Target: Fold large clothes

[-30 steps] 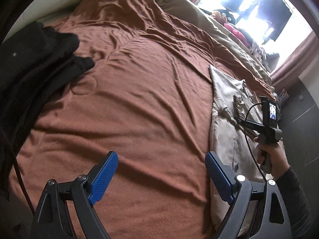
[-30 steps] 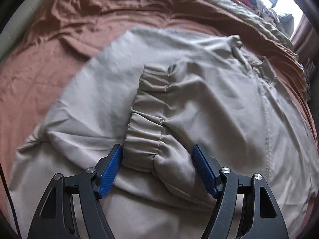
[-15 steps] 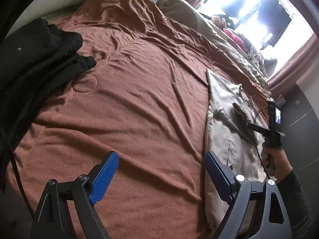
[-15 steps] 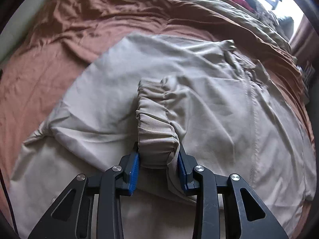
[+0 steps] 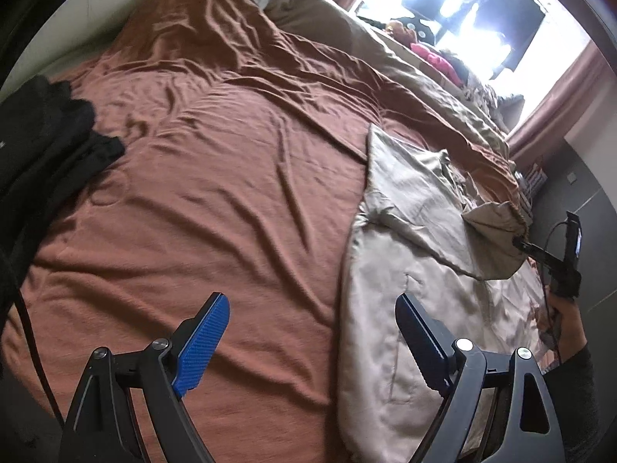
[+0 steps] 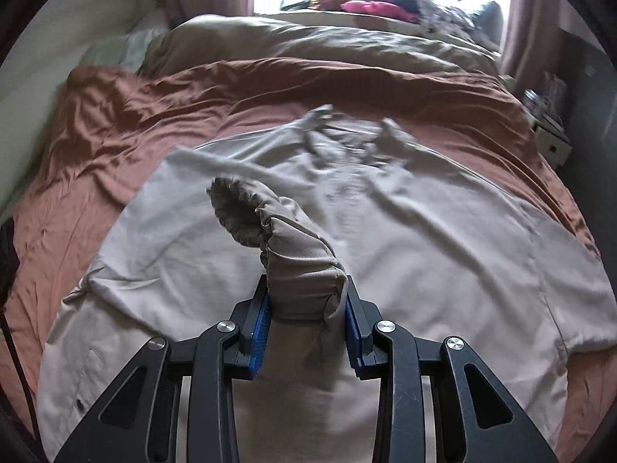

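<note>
A beige jacket [image 6: 443, 239] lies spread on the rust-brown bedspread [image 6: 115, 123]. My right gripper [image 6: 306, 312] is shut on the jacket's gathered sleeve cuff [image 6: 277, 239], which it holds lifted off the jacket body. In the left wrist view the jacket [image 5: 405, 231] lies at the right of the bed, and the lifted cuff [image 5: 497, 220] hangs from the right gripper [image 5: 520, 241], which a hand holds. My left gripper [image 5: 312, 332] stands open above the bedspread [image 5: 212, 173], by the jacket's left edge, with nothing between its blue pads.
A pile of black clothing [image 5: 42, 146] lies at the bed's left edge. A beige duvet [image 6: 308, 42] is bunched at the far end under a bright window [image 5: 462, 7], with a pink item [image 6: 370, 7] there. A small shelf [image 6: 547, 131] stands right of the bed.
My right gripper closed on the sleeve cuff and lifted it up and back off the jacket. My left gripper shifted slightly toward the jacket, still open.
</note>
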`<state>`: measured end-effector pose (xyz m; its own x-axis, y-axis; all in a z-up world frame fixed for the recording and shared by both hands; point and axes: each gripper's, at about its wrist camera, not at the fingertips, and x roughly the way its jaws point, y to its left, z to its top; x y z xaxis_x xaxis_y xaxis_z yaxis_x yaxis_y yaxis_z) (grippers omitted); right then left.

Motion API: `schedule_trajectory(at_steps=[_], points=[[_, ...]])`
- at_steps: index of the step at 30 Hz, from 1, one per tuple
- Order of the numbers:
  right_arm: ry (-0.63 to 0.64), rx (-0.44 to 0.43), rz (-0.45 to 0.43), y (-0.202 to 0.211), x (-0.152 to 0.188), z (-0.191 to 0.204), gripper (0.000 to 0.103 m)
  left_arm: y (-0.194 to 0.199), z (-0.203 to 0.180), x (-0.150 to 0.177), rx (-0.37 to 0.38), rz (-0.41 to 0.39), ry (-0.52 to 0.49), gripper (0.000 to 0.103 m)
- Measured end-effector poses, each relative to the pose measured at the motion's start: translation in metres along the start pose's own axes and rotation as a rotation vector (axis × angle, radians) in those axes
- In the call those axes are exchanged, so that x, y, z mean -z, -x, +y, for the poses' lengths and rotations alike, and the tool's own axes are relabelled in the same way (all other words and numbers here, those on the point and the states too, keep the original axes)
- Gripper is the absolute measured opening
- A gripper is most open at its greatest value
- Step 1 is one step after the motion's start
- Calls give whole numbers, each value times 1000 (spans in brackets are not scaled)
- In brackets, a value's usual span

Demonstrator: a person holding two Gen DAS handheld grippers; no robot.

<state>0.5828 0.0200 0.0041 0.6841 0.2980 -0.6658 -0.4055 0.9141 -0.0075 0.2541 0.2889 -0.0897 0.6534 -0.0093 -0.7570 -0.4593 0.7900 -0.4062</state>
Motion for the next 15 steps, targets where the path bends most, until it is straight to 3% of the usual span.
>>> schedule_trajectory(at_steps=[7,9,11,15], points=[[-133,-67,-2,14,30,-65,35,-32,-39,-7,-5,38,-50,89],[-196,-100,12,14,39,-84,47,-41,-51,-9,-12,49,-72,89],[-247,-92,11,16,51,-101,73,-52,-63,-13,-17,61,-100,89],[-335,-139,28,17,64,-126,77,-75,-80,-19,-23,88,-135,89]])
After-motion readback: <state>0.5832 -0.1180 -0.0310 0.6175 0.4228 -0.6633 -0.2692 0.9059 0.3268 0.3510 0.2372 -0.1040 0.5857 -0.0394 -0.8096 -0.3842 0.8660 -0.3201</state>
